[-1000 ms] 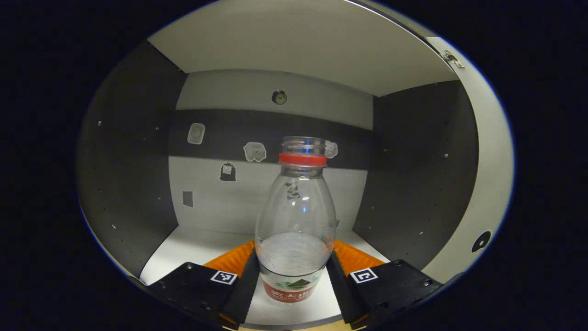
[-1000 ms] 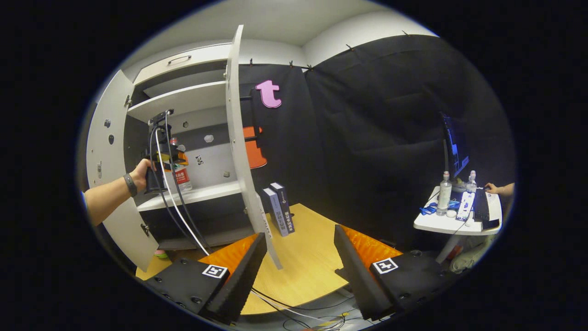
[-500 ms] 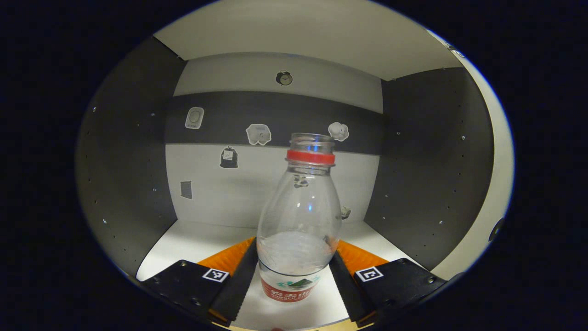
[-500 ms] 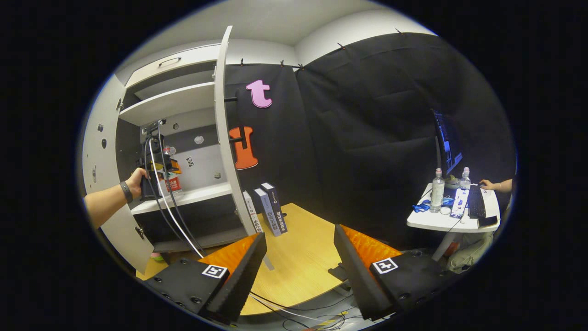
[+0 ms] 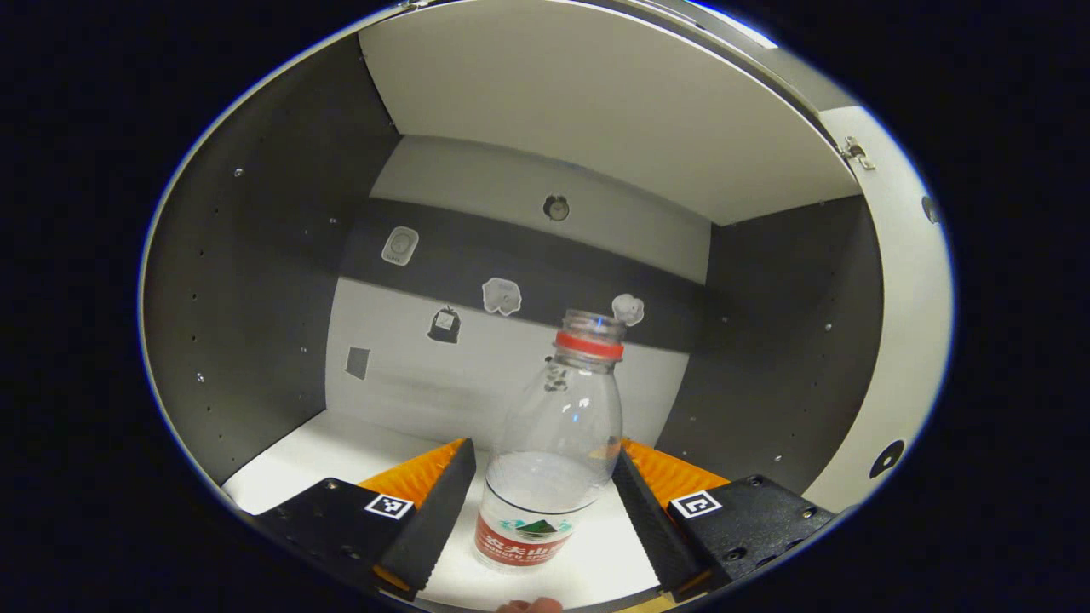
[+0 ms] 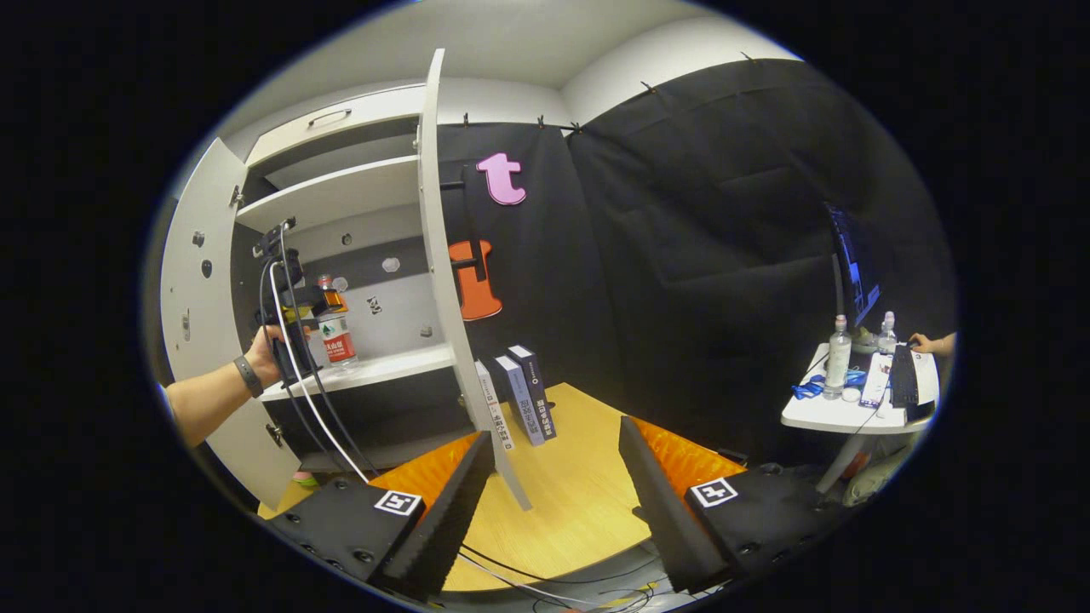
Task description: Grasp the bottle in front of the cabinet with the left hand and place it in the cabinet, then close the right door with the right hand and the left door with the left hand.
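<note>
On the white shelf (image 5: 324,443) inside the cabinet (image 6: 341,183), the bottle (image 5: 553,443) stands between the two fingers of the left claw (image 5: 535,502). These fingers are apart: there is a gap on the left side of the bottle, and on the right side I cannot tell if the finger touches it or not. So the bottle looks released and set down, near the front edge of the shelf.

The risk I see is at pulling the left claw back. If one finger catches the bottle's side, the bottle could tip or be dragged over the front edge, because it seems light, with only a little water in the bottom. A second risk comes with the doors: the bottle stands close to the front, so the right door (image 6: 451,281) or the left door (image 6: 200,281) could perhaps knock it when closing.

The bottle's long axis is about vertical, the red neck ring (image 5: 589,345) and open mouth pointing up, the base on the shelf. It appears slightly leaning to the right, which may be only the lens.

The right claw (image 6: 553,477) hangs wide apart and holds nothing, over the wooden tabletop (image 6: 579,477).
</note>
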`<state>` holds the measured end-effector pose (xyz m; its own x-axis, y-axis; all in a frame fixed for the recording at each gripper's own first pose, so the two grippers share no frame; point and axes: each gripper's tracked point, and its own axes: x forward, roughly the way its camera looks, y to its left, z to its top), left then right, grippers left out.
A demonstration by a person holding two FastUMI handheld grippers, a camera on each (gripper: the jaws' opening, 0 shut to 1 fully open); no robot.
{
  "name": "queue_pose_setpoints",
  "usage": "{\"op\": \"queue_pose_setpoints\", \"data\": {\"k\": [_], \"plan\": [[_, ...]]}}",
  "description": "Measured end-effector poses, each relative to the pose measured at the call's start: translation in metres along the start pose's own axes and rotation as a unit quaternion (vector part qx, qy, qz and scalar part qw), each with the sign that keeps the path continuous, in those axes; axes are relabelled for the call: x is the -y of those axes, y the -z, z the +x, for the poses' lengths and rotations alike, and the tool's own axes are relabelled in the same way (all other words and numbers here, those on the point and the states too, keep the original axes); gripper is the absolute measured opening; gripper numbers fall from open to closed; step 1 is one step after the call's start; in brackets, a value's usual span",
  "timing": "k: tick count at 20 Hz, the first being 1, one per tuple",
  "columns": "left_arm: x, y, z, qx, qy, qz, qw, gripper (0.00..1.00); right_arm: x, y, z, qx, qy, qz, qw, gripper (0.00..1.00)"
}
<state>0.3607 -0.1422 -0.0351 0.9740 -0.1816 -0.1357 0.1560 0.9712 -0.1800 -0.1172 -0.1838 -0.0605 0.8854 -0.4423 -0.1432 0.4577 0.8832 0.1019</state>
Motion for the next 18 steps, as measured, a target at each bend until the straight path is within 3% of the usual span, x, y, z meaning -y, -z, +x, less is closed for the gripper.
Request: {"op": "queue_pose_setpoints", "data": {"k": [6, 11, 18], "plan": [[0.023, -0.041, -0.078, 0.046, 0.04, -0.017, 0.998, 0.94, -0.005, -0.012, 0.008, 0.005, -0.012, -0.03, 0.999, 0.98], [0.041, -0.052, -0.168, 0.08, 0.074, -0.017, 0.994, 0.92, -0.03, -0.029, 0.022, 0.017, -0.056, -0.005, 0.998, 0.98], [0.008, -0.023, -0.283, 0.082, 0.038, 0.0, 0.996, 0.94, -0.049, -0.059, 0.032, 0.037, -0.097, -0.014, 0.995, 0.98]]}}
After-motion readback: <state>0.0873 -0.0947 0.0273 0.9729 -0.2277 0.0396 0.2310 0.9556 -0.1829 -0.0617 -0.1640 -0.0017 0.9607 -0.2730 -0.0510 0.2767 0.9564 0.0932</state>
